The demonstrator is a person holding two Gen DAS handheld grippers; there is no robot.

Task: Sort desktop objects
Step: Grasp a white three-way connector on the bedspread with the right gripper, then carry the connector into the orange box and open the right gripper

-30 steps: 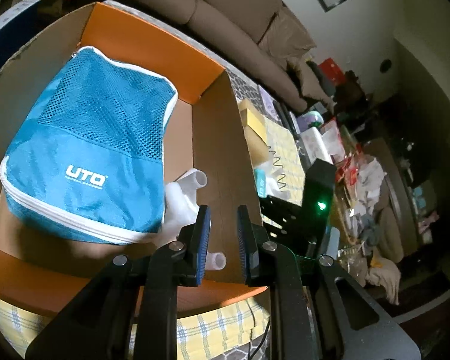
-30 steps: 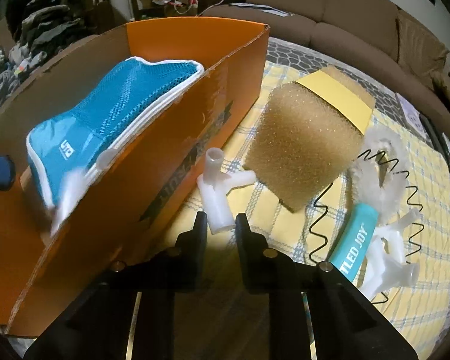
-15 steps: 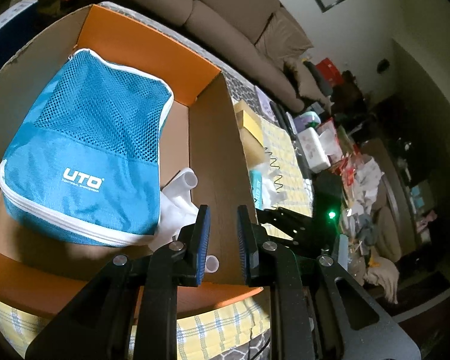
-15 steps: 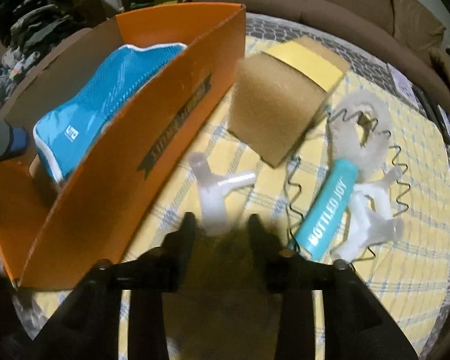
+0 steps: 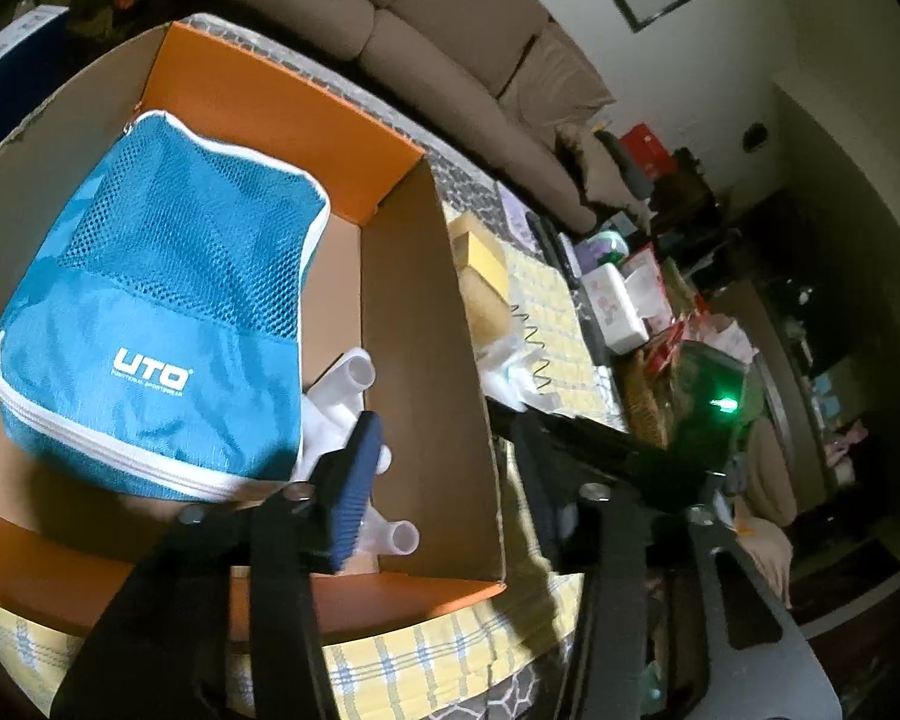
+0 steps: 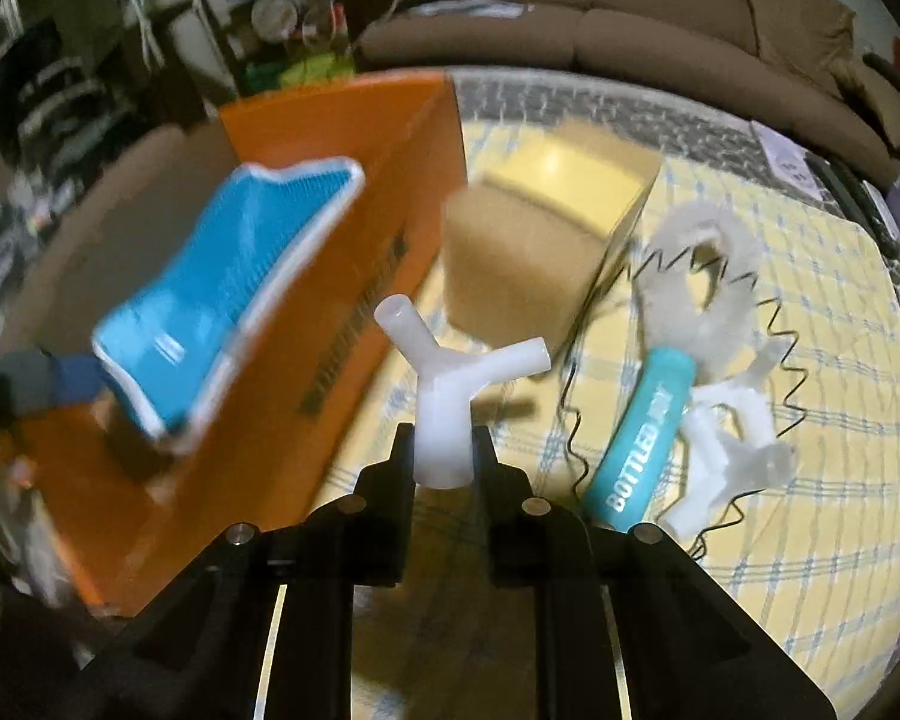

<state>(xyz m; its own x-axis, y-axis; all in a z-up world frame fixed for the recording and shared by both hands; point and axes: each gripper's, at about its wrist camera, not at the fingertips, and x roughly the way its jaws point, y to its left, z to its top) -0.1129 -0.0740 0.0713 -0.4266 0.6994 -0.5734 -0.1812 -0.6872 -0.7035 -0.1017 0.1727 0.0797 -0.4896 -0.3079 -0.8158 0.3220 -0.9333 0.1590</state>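
An orange cardboard box (image 5: 426, 360) holds a blue UTO mesh pouch (image 5: 150, 312) and a white Y-shaped pipe fitting (image 5: 342, 384) beside it. My left gripper (image 5: 450, 480) hovers over the box's near right corner. Its jaws are opening with nothing between them, and the fitting lies just beyond the blue-padded left finger (image 5: 357, 480). In the right wrist view, my right gripper (image 6: 444, 456) is closing with its pads pressed on the stem of another white Y-shaped fitting (image 6: 450, 384). That fitting is lifted off the checked cloth, right of the box wall (image 6: 330, 324).
On the yellow checked cloth (image 6: 810, 540) lie a tan sponge block with a yellow face (image 6: 528, 264), a teal "BOTTLED JOY" bottle (image 6: 642, 432), a black wire spring (image 6: 774, 348), a fuzzy white ring (image 6: 708, 258) and more white fittings (image 6: 726, 456). A brown sofa (image 6: 630, 30) stands behind.
My left jaws have spread apart from nearly shut. My right gripper opened over the white fitting on the cloth, closed on its stem and raised it.
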